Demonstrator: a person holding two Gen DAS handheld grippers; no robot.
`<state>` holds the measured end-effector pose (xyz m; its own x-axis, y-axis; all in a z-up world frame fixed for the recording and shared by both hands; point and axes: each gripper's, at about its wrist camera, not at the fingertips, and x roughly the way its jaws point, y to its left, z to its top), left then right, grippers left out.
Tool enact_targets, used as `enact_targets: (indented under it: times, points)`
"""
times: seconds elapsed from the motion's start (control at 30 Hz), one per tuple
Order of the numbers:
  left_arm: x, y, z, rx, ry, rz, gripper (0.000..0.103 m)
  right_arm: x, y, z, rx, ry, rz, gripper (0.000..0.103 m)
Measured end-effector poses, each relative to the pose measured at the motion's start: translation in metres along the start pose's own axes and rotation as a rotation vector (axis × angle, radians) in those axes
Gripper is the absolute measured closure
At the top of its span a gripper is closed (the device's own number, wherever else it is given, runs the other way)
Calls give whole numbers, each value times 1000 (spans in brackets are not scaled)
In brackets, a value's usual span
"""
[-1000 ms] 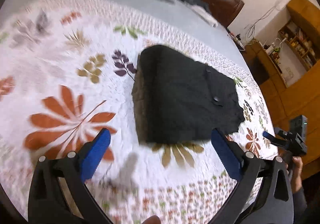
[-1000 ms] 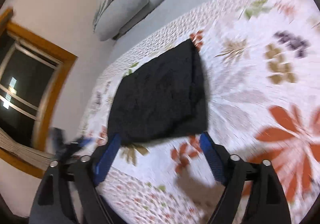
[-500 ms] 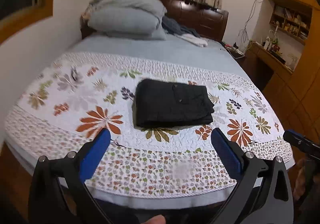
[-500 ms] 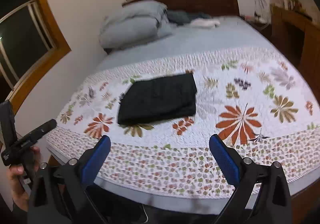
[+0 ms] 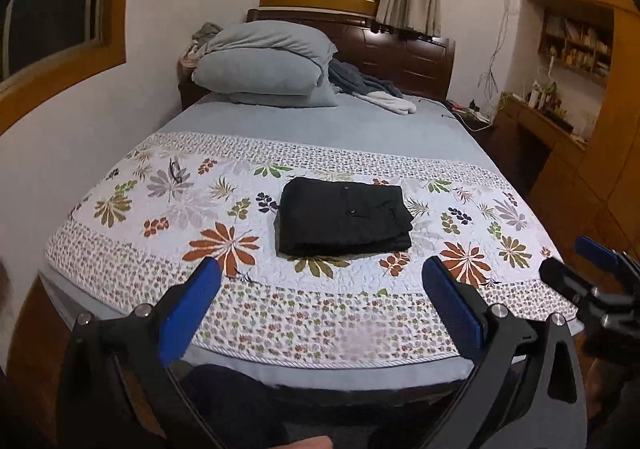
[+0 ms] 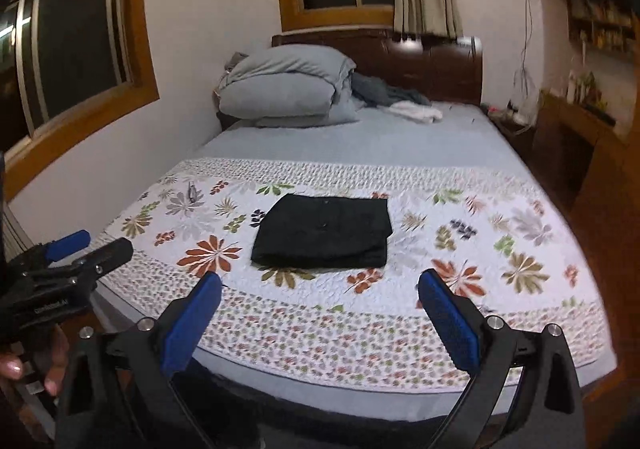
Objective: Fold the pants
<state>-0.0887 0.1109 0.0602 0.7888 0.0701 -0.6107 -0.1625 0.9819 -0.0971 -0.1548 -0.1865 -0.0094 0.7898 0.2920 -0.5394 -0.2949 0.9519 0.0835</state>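
The black pants point(image 5: 344, 215) lie folded into a flat rectangle on the floral quilt point(image 5: 168, 209) in the middle of the bed; they also show in the right wrist view point(image 6: 324, 231). My left gripper point(image 5: 320, 273) is open and empty, held back from the foot of the bed, well short of the pants. My right gripper point(image 6: 318, 287) is open and empty too, at about the same distance. Each gripper shows at the edge of the other's view, the right one point(image 5: 592, 273) and the left one point(image 6: 80, 253).
Stacked grey pillows point(image 5: 268, 65) and loose clothes point(image 5: 372, 89) lie at the head of the bed by the dark headboard point(image 5: 408, 49). A wall with windows runs along the left. A wooden desk and shelves point(image 5: 560, 89) stand to the right.
Both grippers have pulled up and back from just above the pants to beyond the foot of the bed. The folded pants have stayed in place.
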Motion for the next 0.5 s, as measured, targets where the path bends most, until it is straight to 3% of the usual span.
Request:
enact_targets:
  times: [0.17,0.5]
  points:
    - [-7,-7,-4,22,-29,28,3,-1,5,-11,6,16,2,4]
    - [14,-17,-5,53,15,13,3,5,-6,-11,28,16,10,3]
